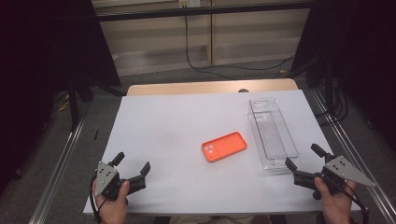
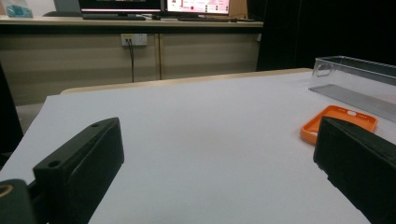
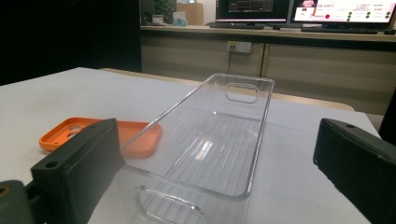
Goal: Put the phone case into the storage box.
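Place: lab or office workroom.
Evidence: lit monitors [image 3: 299, 9] on a long counter [image 2: 130, 21], wall sockets [image 2: 134, 39], trailing cable [image 1: 196, 60].

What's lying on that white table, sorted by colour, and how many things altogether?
Orange: 1, the phone case
Clear: 1, the plastic tray
Total: 2
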The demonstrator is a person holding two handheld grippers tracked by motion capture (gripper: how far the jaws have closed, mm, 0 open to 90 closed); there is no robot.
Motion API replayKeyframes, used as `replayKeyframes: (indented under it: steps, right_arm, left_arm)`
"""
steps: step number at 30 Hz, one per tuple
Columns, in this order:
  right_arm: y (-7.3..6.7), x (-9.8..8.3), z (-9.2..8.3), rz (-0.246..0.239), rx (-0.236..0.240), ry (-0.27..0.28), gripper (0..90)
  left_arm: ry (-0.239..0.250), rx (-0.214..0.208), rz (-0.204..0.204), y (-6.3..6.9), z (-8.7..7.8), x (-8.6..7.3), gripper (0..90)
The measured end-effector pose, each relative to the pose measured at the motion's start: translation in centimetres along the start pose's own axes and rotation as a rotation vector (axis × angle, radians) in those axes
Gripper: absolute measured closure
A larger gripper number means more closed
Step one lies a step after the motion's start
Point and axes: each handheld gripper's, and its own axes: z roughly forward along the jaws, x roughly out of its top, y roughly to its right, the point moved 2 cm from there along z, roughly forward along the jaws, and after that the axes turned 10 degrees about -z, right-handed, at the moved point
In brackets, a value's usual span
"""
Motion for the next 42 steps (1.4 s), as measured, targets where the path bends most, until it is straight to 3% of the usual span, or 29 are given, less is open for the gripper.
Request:
replayKeyframes:
  steps: [7, 27, 33, 42]
  right_arm:
    - [0.1, -0.1, 0.0, 0.012, 0.001, 0.000, 0.2]
    - [0.0, 0.0, 0.0, 0.014, 0.008, -0.004, 0.2]
    - [-0.2, 0.0, -0.1, 0.009, 0.010, -0.001, 0.2]
    - [-0.2, 0.0, -0.1, 0.009, 0.015, 0.000, 0.2]
  left_arm:
    - [-0.007, -0.006, -0.016, 0.0, 0.2, 0.0, 1.8]
    - [-0.060, -0.146, -0.039, 0.7, 1.1, 0.2, 3.0]
    - [-0.072, -0.189, -0.021, 1.2, 1.2, 0.2, 2.4]
    - [-0.073, -0.211, 0.006, 1.8, 1.6, 0.3, 2.0]
